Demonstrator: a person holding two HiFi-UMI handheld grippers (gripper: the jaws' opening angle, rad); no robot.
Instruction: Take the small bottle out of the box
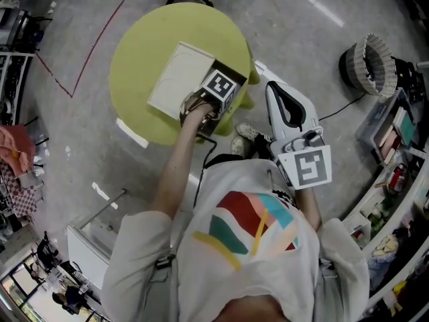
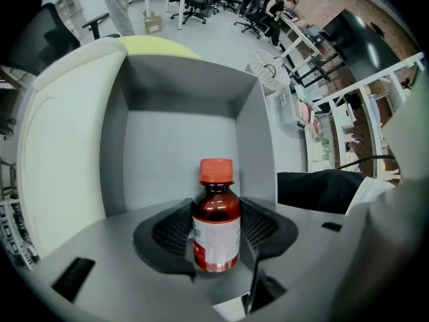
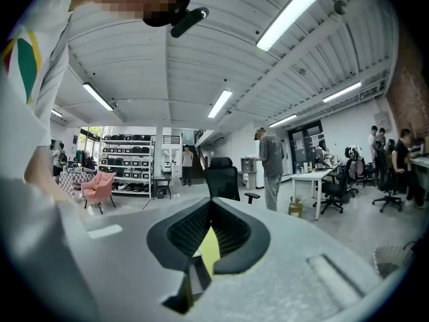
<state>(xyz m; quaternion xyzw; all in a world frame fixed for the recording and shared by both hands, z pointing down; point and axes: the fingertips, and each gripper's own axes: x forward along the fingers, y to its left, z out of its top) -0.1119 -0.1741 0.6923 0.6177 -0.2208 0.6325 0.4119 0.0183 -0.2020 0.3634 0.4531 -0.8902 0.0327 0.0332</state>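
A small amber bottle (image 2: 216,223) with an orange-red cap and a white label stands upright between my left gripper's (image 2: 216,240) jaws, which are shut on its body. Behind it opens the grey inside of the box (image 2: 177,133), its pale lid (image 2: 60,146) folded out to the left. In the head view the box (image 1: 175,79) lies on a round yellow-green table (image 1: 137,52), and the left gripper (image 1: 220,89) is at the box's right end, hiding the bottle. My right gripper (image 1: 285,106) is held off the table's right edge, shut and holding nothing (image 3: 209,223).
A wicker basket (image 1: 370,62) stands on the floor at the far right, near cluttered shelves (image 1: 395,159). A white cabinet (image 1: 94,237) sits low at the left. Desks, office chairs (image 3: 224,180) and people (image 3: 271,166) fill the room beyond.
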